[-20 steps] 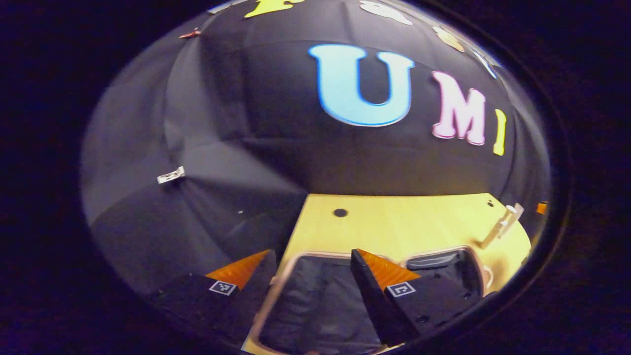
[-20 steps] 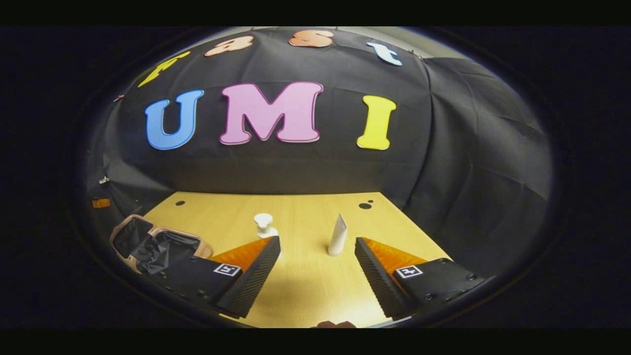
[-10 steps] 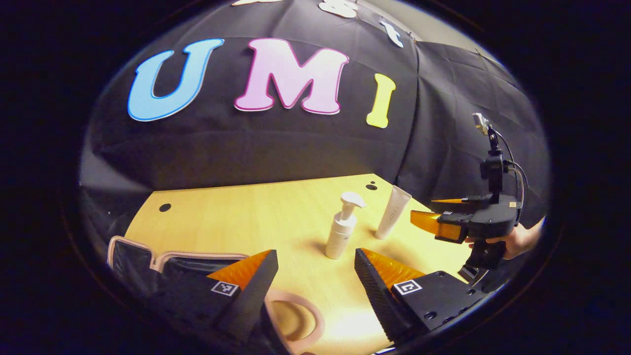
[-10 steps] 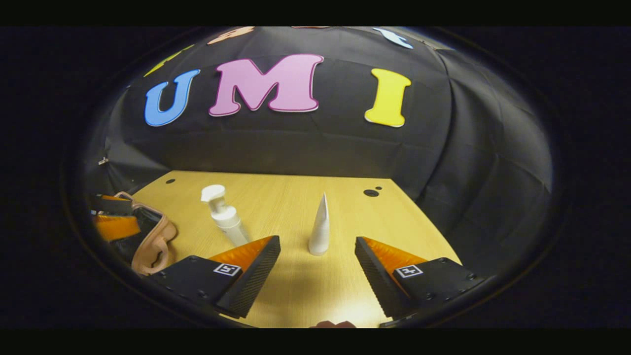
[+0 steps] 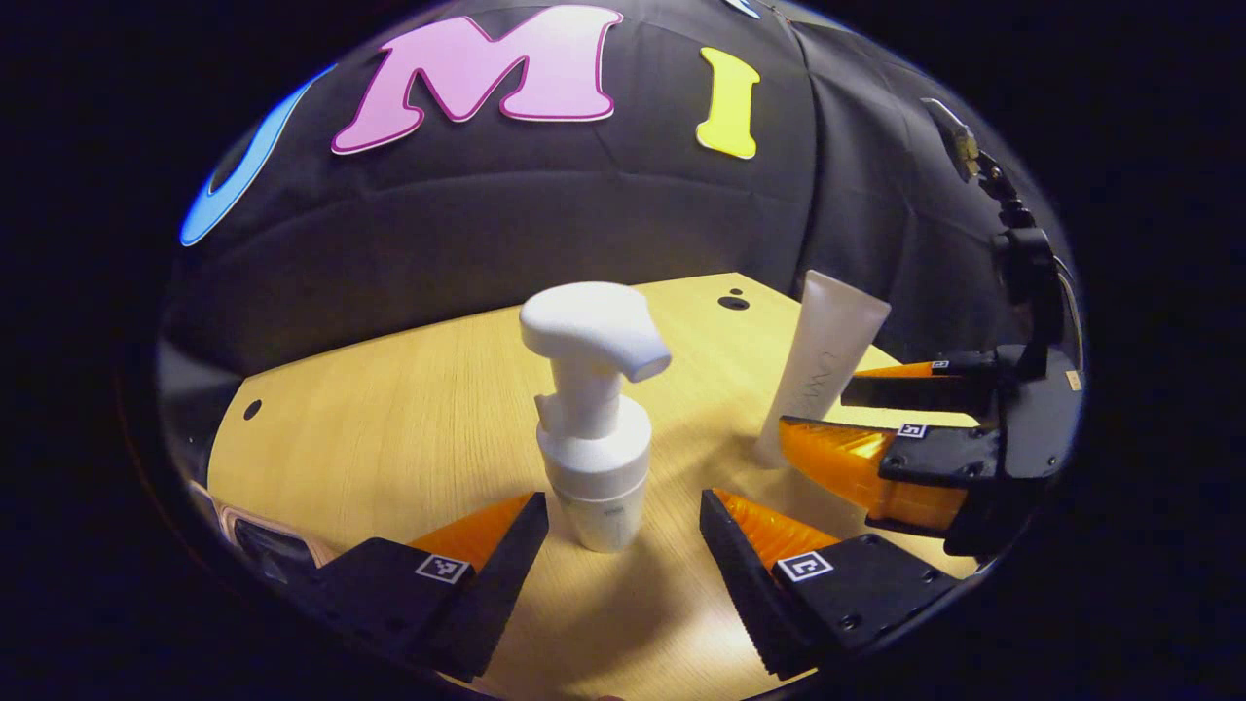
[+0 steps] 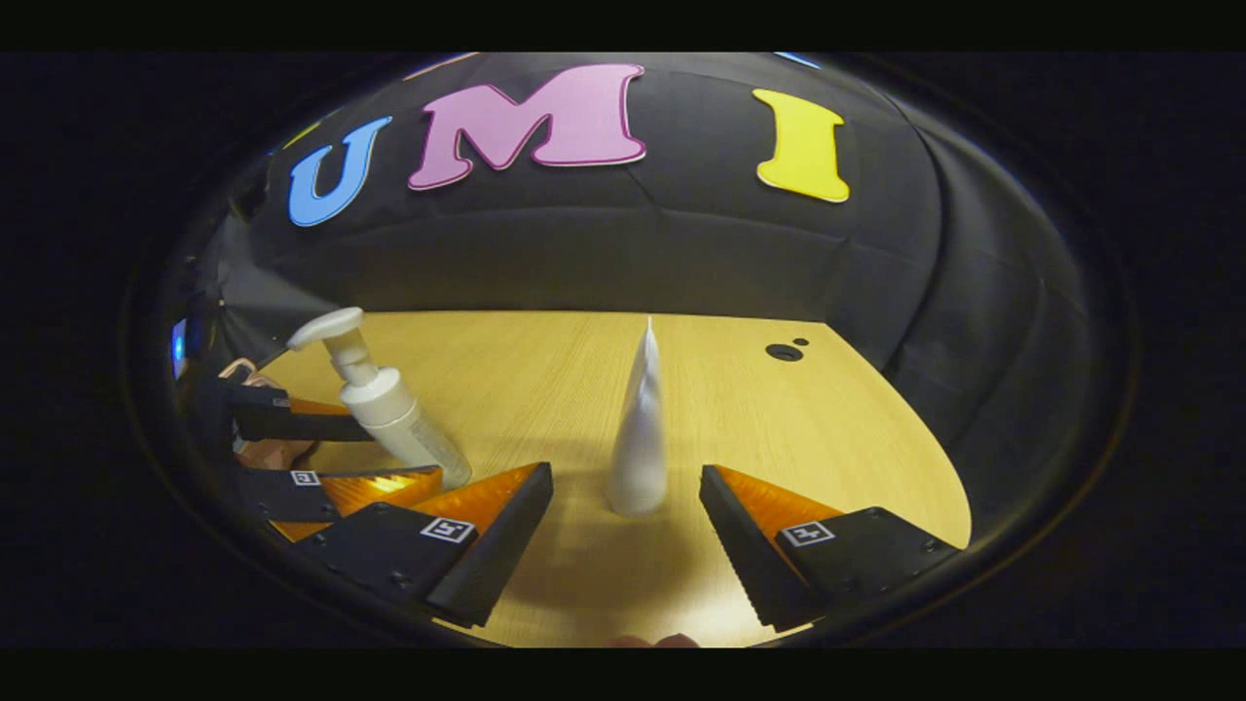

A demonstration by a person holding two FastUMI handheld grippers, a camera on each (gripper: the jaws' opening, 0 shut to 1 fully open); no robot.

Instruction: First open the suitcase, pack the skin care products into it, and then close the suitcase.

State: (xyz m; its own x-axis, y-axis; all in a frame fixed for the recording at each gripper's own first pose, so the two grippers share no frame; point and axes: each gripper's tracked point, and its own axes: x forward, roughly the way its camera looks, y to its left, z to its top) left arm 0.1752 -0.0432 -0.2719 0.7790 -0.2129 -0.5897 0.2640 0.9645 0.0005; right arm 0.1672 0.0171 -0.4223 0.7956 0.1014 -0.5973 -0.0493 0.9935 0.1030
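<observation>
Both grippers closer than before: left gripper [image 5: 623, 516] flanks pump bottle [image 5: 594, 419], right gripper [image 6: 626, 492] flanks tube [image 6: 641, 438] (fingers apart).

Wooden table [image 5: 389, 409]; upright pump bottle [image 5: 594, 428]; standing tube [image 5: 823, 365]

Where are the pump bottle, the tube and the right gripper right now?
pump bottle [image 5: 596, 458]: left gripper view, on its white body.
tube [image 6: 641, 443]: right gripper view, mid-body, standing on its cap.
right gripper [image 6: 625, 531]: right gripper view, midway between its open fingertips.
</observation>
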